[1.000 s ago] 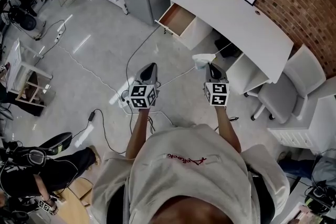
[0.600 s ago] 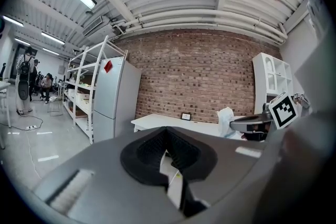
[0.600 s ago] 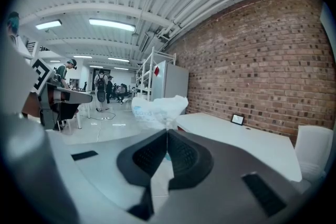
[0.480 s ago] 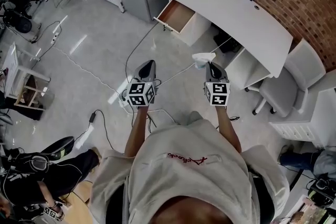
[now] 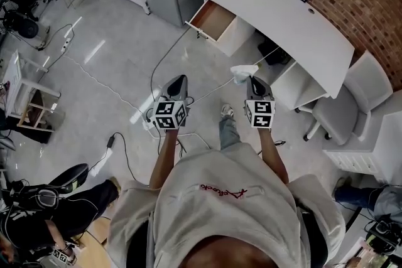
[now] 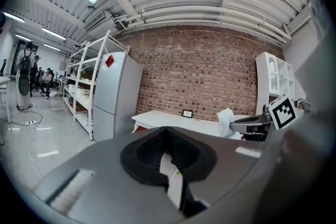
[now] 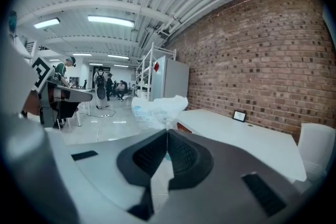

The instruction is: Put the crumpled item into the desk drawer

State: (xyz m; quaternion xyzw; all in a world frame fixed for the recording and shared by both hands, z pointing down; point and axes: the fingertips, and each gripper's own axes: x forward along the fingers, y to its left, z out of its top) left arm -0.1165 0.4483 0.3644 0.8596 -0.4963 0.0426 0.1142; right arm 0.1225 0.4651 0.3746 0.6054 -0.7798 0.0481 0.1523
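The right tool is closed, its jaws pinching one thin edge of the crumpled item. This is a pale, wrinkled, half-translucent wrapper with faint blue print, held in the air ahead of the person. The left tool is closed on nothing.

The open drawer is shallow, with a brown wood-toned inside. It juts from the left end of a smooth, white, curved worktop, well apart from the item.

The grip on a single edge looks slight, so the light, flimsy wrapper could slip free on the way over. Dark cables trail across the glossy grey floor towards the drawer and could catch a foot. Once released, the springy crumple might unfold and lift out of the shallow drawer.
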